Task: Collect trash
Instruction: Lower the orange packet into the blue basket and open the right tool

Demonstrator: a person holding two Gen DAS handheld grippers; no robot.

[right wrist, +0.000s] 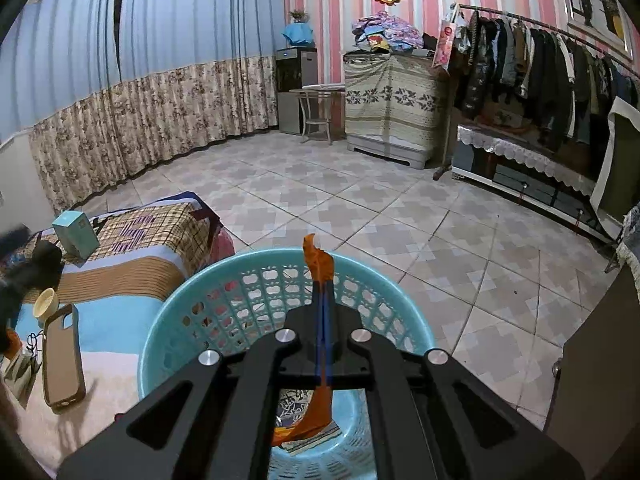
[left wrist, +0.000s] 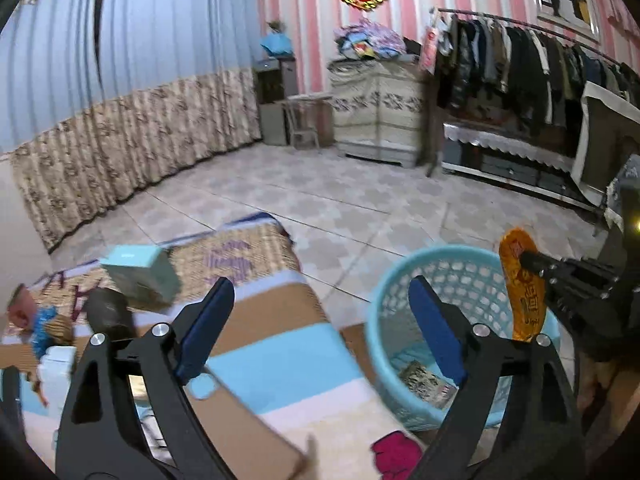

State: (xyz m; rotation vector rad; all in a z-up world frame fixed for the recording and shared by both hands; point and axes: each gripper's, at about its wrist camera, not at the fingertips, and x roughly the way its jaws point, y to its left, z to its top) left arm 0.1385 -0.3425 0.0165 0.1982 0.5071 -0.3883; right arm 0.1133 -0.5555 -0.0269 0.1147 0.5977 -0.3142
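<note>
1. The bed (right wrist: 132, 276), with a striped cover, fills the left side of both views. On it lie a teal box (right wrist: 75, 234), a brown phone case (right wrist: 64, 360) and a small cream cup (right wrist: 46, 302), all well apart from the trash.

2. The turquoise basket (right wrist: 192, 300) stands on the tiled floor just beside the bed. It has walls with holes, and a printed wrapper (left wrist: 426, 384) already lies on its bottom.

3. The right gripper (right wrist: 323, 288) is clenched on an orange wrapper (left wrist: 522, 280) and hangs above the basket's opening. The pads pinch the wrapper near its middle, so both ends stand free.

4. The left gripper (left wrist: 324, 320) is released, its jaws are wide and nothing is between them. It points between the bed and the basket.

5. I judge the orange wrapper as very light, thin and soft film, probably slippery. It bends easily, so a flat pinch across the middle is a good hold. When it is let go it may flutter or stick to a pad, so a release low over the basket seems safer.
</note>
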